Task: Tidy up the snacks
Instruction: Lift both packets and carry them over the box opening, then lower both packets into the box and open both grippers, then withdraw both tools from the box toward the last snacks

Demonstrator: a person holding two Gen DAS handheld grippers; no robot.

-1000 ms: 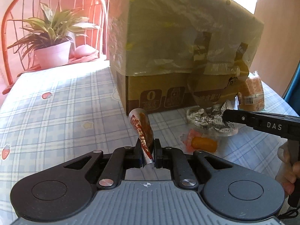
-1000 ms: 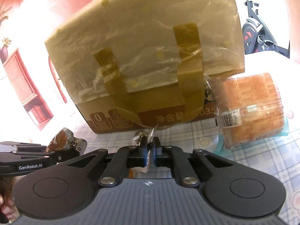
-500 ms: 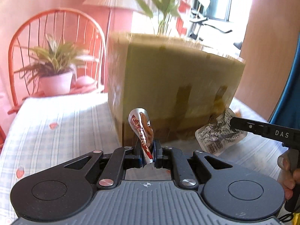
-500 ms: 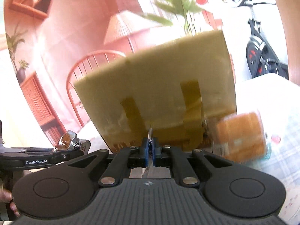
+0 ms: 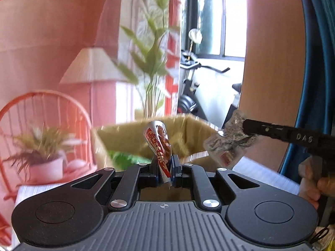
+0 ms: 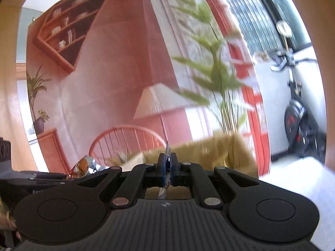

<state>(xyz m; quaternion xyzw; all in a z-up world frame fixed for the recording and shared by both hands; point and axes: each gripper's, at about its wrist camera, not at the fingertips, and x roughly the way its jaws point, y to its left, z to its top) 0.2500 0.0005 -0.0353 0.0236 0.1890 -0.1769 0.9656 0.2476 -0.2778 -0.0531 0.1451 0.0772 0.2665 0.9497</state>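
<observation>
The left gripper point(image 5: 165, 168) pinches a red-lettered foil packet point(image 5: 158, 144); the right gripper point(image 6: 167, 168), marked "DAS", pinches a clear wrapper point(image 5: 229, 141) above the open cardboard box point(image 5: 129, 135). Pink-walled room.

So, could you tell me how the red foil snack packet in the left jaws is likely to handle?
The red foil packet probably weighs little: it stands up from an end pinch without drooping. Its glossy, creased foil looks slippery and crushable. The left gripper should likely stay clamped.
</observation>
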